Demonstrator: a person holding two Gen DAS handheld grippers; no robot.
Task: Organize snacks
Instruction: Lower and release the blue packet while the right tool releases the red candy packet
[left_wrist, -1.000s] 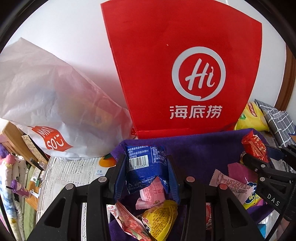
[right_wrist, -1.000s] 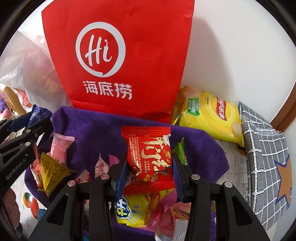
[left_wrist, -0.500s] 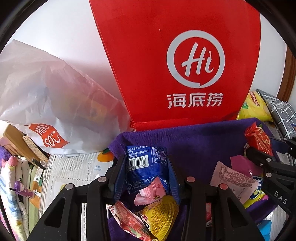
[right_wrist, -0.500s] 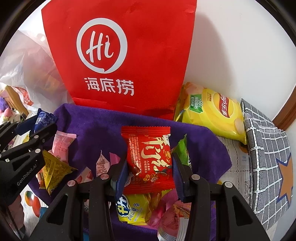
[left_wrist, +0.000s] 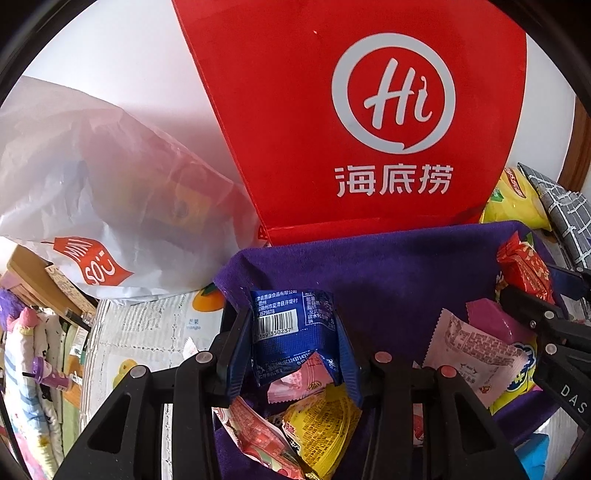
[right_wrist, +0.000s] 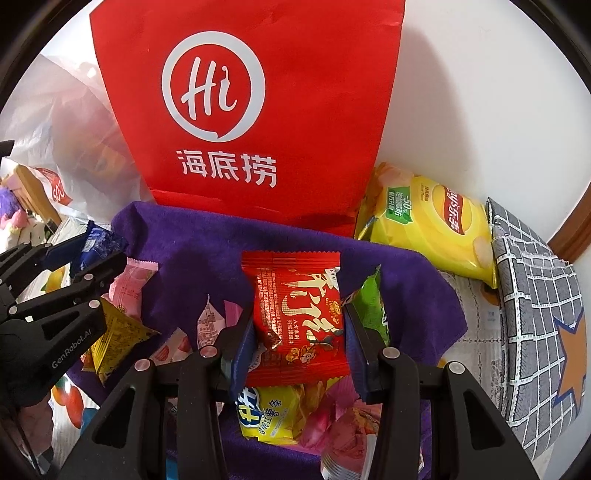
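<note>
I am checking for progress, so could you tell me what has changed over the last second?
Very little. The left gripper stays shut on the blue packet, and its view has drifted slightly, so the red bag sits more to the left. The right gripper still grips the red packet, unmoved.

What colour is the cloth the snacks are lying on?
Purple. The cloth shows best in the right wrist view, spread in front of the red bag.

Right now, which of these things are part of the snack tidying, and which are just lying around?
Part of the job: blue packet in the left jaws, red packet in the right jaws, loose snacks on the purple cloth, red bag.

Lying about: white plastic bag, grey checked cushion.
</note>
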